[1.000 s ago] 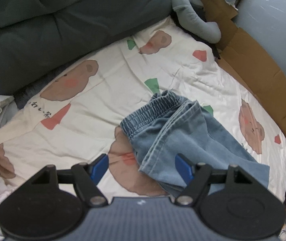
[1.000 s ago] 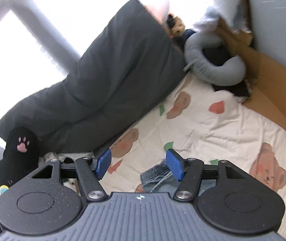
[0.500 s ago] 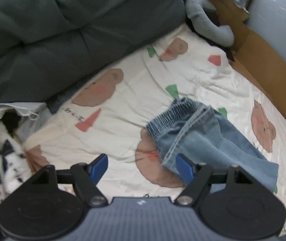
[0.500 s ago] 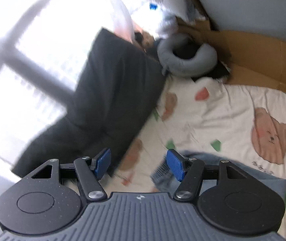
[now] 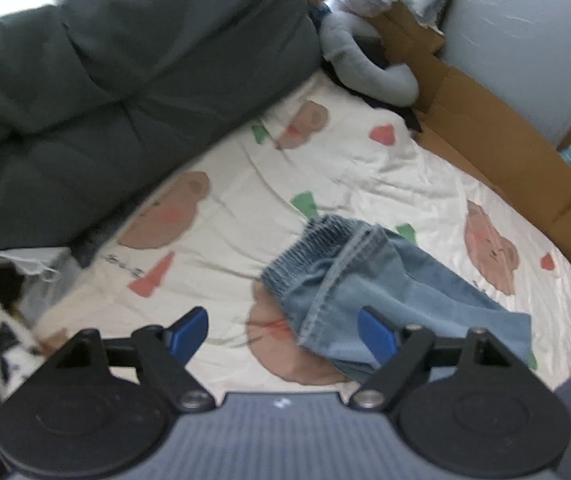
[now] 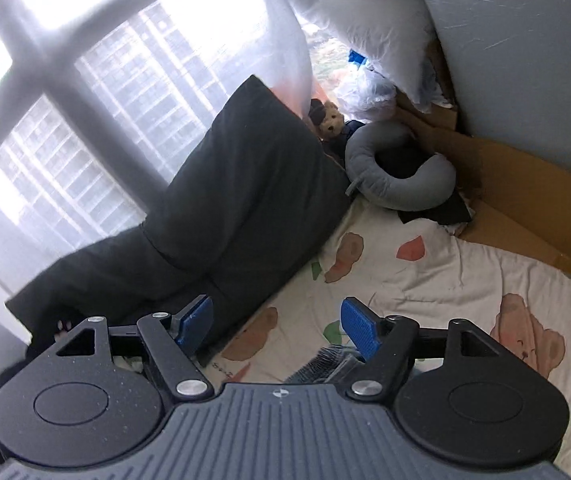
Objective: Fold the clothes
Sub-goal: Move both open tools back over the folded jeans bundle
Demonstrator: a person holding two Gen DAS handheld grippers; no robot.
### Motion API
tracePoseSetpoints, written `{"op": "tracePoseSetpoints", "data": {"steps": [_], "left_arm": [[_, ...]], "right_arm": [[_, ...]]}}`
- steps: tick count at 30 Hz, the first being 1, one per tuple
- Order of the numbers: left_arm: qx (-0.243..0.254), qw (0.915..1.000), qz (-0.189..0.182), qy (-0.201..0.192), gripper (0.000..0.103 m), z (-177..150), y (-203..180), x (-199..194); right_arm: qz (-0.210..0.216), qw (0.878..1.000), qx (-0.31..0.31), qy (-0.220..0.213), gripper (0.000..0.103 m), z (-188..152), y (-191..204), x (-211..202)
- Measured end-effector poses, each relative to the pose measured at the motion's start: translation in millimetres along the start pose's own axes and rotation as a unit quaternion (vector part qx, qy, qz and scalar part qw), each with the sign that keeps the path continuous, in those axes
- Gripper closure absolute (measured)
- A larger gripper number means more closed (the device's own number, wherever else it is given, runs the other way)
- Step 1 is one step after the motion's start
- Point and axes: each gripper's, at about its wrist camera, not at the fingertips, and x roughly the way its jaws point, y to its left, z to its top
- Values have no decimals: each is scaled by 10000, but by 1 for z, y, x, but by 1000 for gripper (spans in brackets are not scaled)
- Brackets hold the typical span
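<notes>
Left wrist view: the left gripper [image 5: 283,332] hangs with jaws opening, nothing between them. Just beyond its right finger lie the folded blue jeans [image 5: 369,284], elastic waistband toward the far side, on the bear-print sheet [image 5: 213,240]. Farther off sit a dark grey cushion [image 5: 105,80] and a grey neck pillow [image 5: 369,72]. Right wrist view: the right gripper [image 6: 275,326] is also opening and empty, the waistband just under its right finger.

Faded denim shorts [image 5: 385,292], matt cotton sheet [image 5: 221,240]
</notes>
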Motion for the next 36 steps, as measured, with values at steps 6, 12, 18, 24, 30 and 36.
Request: {"op": "tracePoseSetpoints", "data": {"steps": [6, 12, 18, 24, 30, 36], "left_arm": [[367, 9988, -89, 299, 19, -5, -7, 36], [288, 9968, -123, 740, 20, 0, -14, 70], [476, 9931, -249, 1040, 20, 4, -34, 86], [535, 9938, -319, 921, 20, -1, -57, 113], [299, 9953, -437, 808, 20, -16, -64, 137], [304, 9945, -593, 813, 20, -31, -69, 154]], "right_arm": [[-396, 9963, -595, 476, 26, -29, -27, 44], [-352, 9971, 239, 637, 27, -56, -78, 85], [-490, 9920, 621, 987, 27, -62, -97, 100], [-1124, 9877, 653, 874, 20, -67, -94, 72], [-1439, 9874, 133, 639, 15, -70, -90, 50], [-1461, 9835, -247, 1037, 15, -88, -114, 61]]}}
